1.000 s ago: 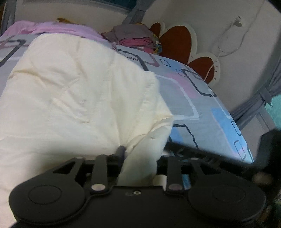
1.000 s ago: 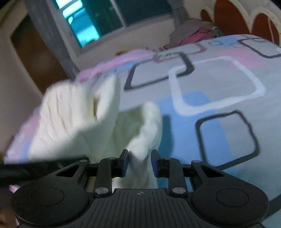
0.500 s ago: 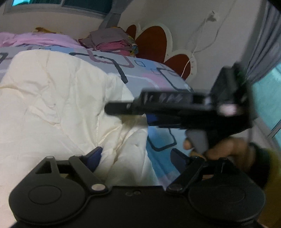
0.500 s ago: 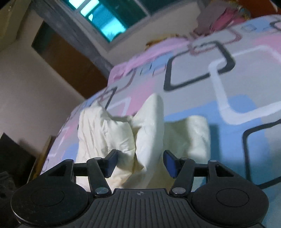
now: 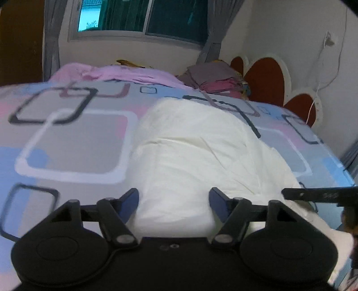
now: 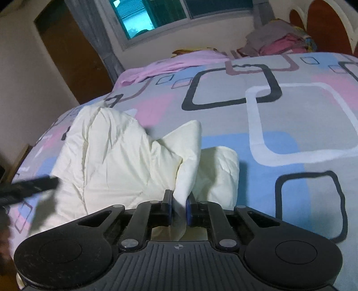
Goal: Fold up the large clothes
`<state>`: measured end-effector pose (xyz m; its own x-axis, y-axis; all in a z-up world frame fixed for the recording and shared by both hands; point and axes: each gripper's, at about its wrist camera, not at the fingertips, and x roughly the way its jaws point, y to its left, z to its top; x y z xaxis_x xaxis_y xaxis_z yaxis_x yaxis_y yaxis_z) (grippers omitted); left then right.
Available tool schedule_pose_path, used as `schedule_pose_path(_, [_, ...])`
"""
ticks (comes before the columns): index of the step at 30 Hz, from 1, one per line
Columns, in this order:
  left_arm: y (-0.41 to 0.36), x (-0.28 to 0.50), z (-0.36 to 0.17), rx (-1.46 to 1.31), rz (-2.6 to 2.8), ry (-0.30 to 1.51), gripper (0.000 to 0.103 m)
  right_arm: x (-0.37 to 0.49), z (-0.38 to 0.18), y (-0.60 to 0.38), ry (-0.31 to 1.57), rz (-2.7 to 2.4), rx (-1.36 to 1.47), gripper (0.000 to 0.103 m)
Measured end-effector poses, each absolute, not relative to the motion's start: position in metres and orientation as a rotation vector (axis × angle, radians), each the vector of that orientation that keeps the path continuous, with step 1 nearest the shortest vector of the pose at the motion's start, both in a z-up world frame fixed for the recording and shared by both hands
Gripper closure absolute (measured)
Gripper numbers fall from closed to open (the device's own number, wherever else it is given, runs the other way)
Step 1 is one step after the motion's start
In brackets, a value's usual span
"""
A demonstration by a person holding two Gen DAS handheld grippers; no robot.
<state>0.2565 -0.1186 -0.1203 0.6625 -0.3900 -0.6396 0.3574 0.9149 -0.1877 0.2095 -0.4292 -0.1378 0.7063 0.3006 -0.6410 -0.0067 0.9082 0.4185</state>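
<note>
A large cream quilted garment (image 5: 201, 152) lies bunched on the patterned bed sheet (image 5: 73, 143). My left gripper (image 5: 174, 199) is open, its jaws spread wide over the near end of the garment and holding nothing. In the right wrist view the garment (image 6: 116, 156) is crumpled, with a raised fold standing up. My right gripper (image 6: 179, 204) is shut on that cream fold. The right gripper's finger shows at the right edge of the left wrist view (image 5: 320, 194). The left gripper's finger shows at the left edge of the right wrist view (image 6: 29, 187).
A stack of folded grey and pink clothes (image 5: 214, 81) sits at the far end of the bed by a red flower-shaped headboard (image 5: 266, 82). Pink bedding (image 5: 125, 72) lies under the window (image 5: 143, 18). A brown door (image 6: 73, 58) stands at the left.
My left gripper let go of the garment, opened wide and swung to face down the bed. My right gripper opened half a second ago and has now closed on a raised cream fold.
</note>
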Motion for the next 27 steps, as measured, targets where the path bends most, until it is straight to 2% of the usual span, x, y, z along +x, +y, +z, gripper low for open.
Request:
schedule_pose_path(7, [-0.125, 0.244, -0.13, -0.057, -0.425, 0.693, 0.034, 0.153, -0.086, -0.419, 0.706, 0.157, 0.505, 0.09])
schedule_pose_path(8, [-0.122, 0.24, -0.128, -0.057, -0.418, 0.69, 0.034, 0.147, -0.081, -0.414, 0.708, 0.167, 0.521, 0.081])
schedule_pose_path(9, [-0.125, 0.238, -0.126, -0.052, -0.414, 0.685, 0.034, 0.14, -0.079, -0.408, 0.715, 0.167, 0.54, 0.052])
schedule_pose_path(10, [-0.126, 0.237, -0.126, -0.052, -0.411, 0.683, 0.034, 0.133, -0.077, -0.401, 0.718, 0.166, 0.543, 0.038])
schedule_pose_path(11, [-0.128, 0.234, -0.127, -0.057, -0.409, 0.681, 0.034, 0.127, -0.076, -0.393, 0.718, 0.168, 0.526, 0.032])
schedule_pose_path(13, [-0.129, 0.232, -0.127, -0.061, -0.41, 0.676, 0.034, 0.119, -0.077, -0.377, 0.753, 0.15, 0.465, 0.033])
schedule_pose_path(14, [-0.13, 0.232, -0.128, -0.059, -0.408, 0.674, 0.034, 0.115, -0.081, -0.371, 0.768, 0.138, 0.452, 0.04])
schedule_pose_path(15, [-0.132, 0.233, -0.128, -0.059, -0.407, 0.674, 0.034, 0.113, -0.087, -0.367, 0.79, 0.13, 0.455, 0.054])
schedule_pose_path(16, [-0.133, 0.233, -0.128, -0.055, -0.408, 0.674, 0.034, 0.111, -0.091, -0.364, 0.798, 0.115, 0.456, 0.06])
schedule_pose_path(18, [-0.136, 0.233, -0.129, -0.042, -0.413, 0.671, 0.034, 0.109, -0.096, -0.36, 0.797, 0.093, 0.425, 0.084])
schedule_pose_path(21, [-0.141, 0.233, -0.128, -0.026, -0.434, 0.673, 0.034, 0.107, -0.108, -0.357, 0.819, 0.044, 0.34, 0.093])
schedule_pose_path(23, [-0.147, 0.229, -0.127, -0.006, -0.485, 0.664, 0.032, 0.102, -0.125, -0.354, 0.834, -0.024, 0.243, 0.094])
schedule_pose_path(27, [-0.164, 0.223, -0.137, 0.055, -0.541, 0.632, 0.026, 0.107, -0.164, -0.367, 0.875, -0.062, 0.333, 0.094])
